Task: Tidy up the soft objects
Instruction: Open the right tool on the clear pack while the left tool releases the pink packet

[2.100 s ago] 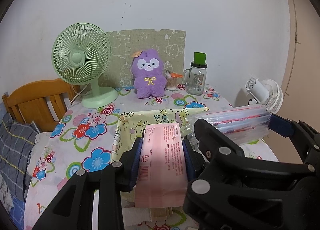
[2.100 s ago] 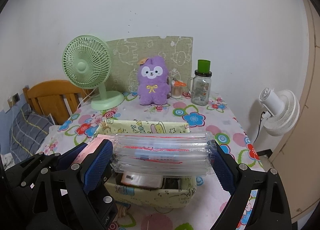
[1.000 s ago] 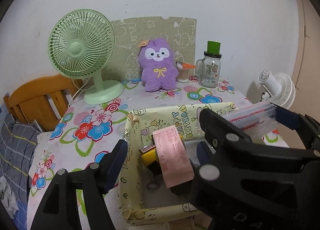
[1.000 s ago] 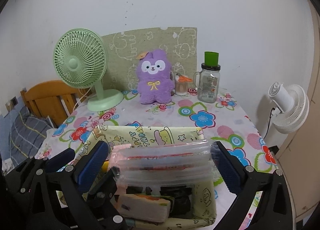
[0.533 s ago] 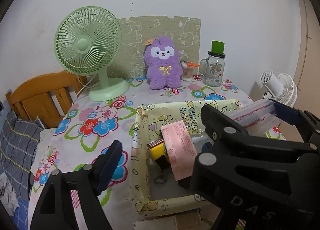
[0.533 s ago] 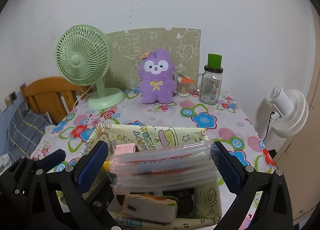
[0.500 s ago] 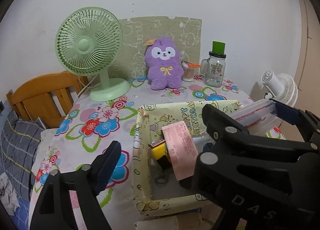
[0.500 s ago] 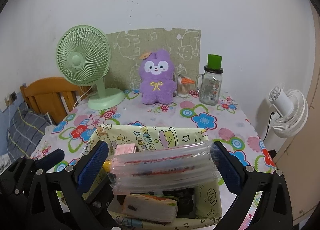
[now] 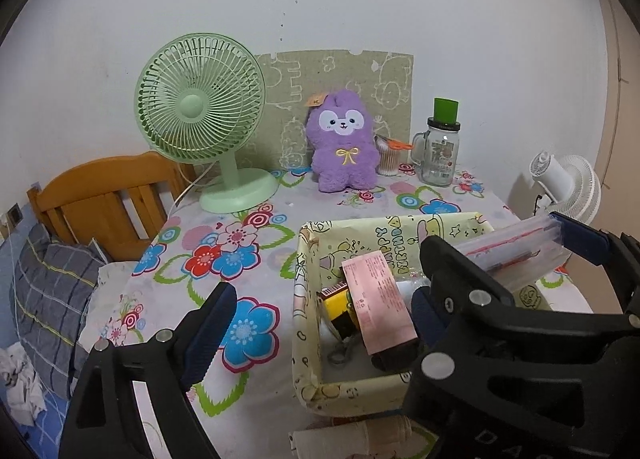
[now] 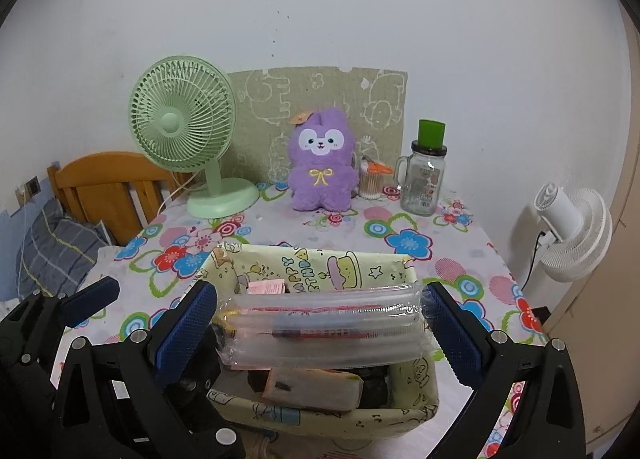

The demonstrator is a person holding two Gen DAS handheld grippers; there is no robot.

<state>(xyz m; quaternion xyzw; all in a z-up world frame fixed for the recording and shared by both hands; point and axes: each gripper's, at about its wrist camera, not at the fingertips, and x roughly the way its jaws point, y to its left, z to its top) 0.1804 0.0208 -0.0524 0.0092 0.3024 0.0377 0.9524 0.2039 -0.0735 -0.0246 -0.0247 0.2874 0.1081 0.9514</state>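
Note:
A yellow cartoon-print box (image 9: 305, 339) (image 10: 320, 415) stands at the table's near side. A pink packet (image 9: 378, 299) (image 10: 266, 286) leans inside it, beside a yellow item (image 9: 338, 305) and a tissue pack (image 10: 316, 383). My left gripper (image 9: 320, 307) straddles the box's left wall, its jaws opening, and neither pad touches the pink packet. My right gripper (image 10: 320, 323) is shut on a clear plastic packet (image 10: 324, 329) (image 9: 516, 251), held level above the box. A purple plush (image 10: 322, 165) (image 9: 344, 151) sits upright at the back of the table.
A green desk fan (image 9: 200, 119) stands back left. A glass jar with a green lid (image 10: 424, 175) and a cup of cotton swabs (image 10: 370, 179) stand right of the plush. A white fan (image 10: 572, 235) is off the table's right edge, a wooden chair (image 9: 104, 199) to the left.
My left gripper let go of the pink packet, which now rests in the box, then spread wider and drew back. The right gripper still holds the clear packet, now lower over the box.

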